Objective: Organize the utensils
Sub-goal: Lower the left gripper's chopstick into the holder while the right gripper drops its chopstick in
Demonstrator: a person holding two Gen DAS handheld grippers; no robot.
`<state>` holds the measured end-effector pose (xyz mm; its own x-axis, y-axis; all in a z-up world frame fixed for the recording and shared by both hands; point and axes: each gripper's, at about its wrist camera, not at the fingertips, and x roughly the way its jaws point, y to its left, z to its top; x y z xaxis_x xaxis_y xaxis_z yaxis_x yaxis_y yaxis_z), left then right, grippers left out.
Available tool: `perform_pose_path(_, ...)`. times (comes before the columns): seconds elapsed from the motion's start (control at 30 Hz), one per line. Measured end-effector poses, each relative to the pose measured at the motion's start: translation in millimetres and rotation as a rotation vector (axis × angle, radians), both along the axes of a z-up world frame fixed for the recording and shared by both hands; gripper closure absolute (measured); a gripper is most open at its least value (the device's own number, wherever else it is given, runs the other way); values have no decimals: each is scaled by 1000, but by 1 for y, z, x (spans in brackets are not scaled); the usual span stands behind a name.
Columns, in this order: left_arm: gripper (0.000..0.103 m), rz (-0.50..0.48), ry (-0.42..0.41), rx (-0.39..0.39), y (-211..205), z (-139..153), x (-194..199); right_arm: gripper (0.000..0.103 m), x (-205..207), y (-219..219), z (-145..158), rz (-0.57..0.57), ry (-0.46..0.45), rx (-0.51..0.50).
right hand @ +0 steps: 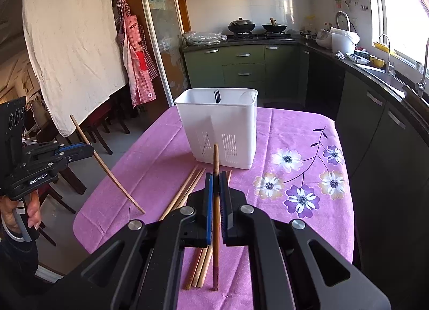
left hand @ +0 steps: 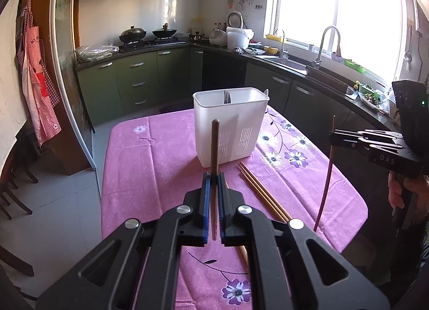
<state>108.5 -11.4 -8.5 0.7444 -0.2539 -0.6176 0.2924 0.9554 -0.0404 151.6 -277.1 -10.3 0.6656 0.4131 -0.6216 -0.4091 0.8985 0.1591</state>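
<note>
Left gripper (left hand: pixel 213 176) squeezed tight on one brown chopstick (left hand: pixel 214 149), right gripper (right hand: pixel 215 176) squeezed tight on another chopstick (right hand: pixel 216 219), white utensil holder (right hand: pixel 218 133) just ahead of both, loose chopsticks (right hand: pixel 185 192) on pink tablecloth (right hand: pixel 295 127) below them, fork (right hand: pixel 216 95) inside holder

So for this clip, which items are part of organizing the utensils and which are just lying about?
Job:
- chopstick in the left tool
- chopstick in the right tool
- loose chopsticks on the cloth
- white caddy, fork inside

Lying about:
- woks
- red apron
- rice cooker
</note>
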Motion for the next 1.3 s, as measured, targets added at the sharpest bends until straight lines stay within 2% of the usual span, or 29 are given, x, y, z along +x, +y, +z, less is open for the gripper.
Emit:
perform_pose_path(0.13, 98, -22, -37, -1, -8, 23, 8, 98, 1, -2, 2, -7, -5, 1)
perform_pose_path(0.27, 98, -51, -97, 1, -18, 60, 26, 97, 1, -3, 3, -10, -6, 7)
perform_pose_path(0.47, 98, -50, -193, -23, -36, 117, 73, 98, 1, -6, 3, -15, -6, 19)
perform_pose_path(0.6, 98, -7, -246, -3, -50, 132, 106, 98, 2, -9, 2, -21, -2, 27)
perform_pose_path(0.77, 98, 18, -226, 6, -62, 118, 141, 97, 4, -14, 0, -26, 7, 39)
perform_pose_path(1.17, 97, 3, -19, 73, -60, 36, 172, 98, 13, -11, 7, -26, -10, 43)
perform_pose_path(1.23, 94, -2, 3, 75, -59, 28, 173, 98, 15, -10, 18, -26, -32, 49)
perform_pose_path(1.3, 80, -12, 4, 68, -56, 27, 169, 98, 16, -8, 35, -29, -73, 56)
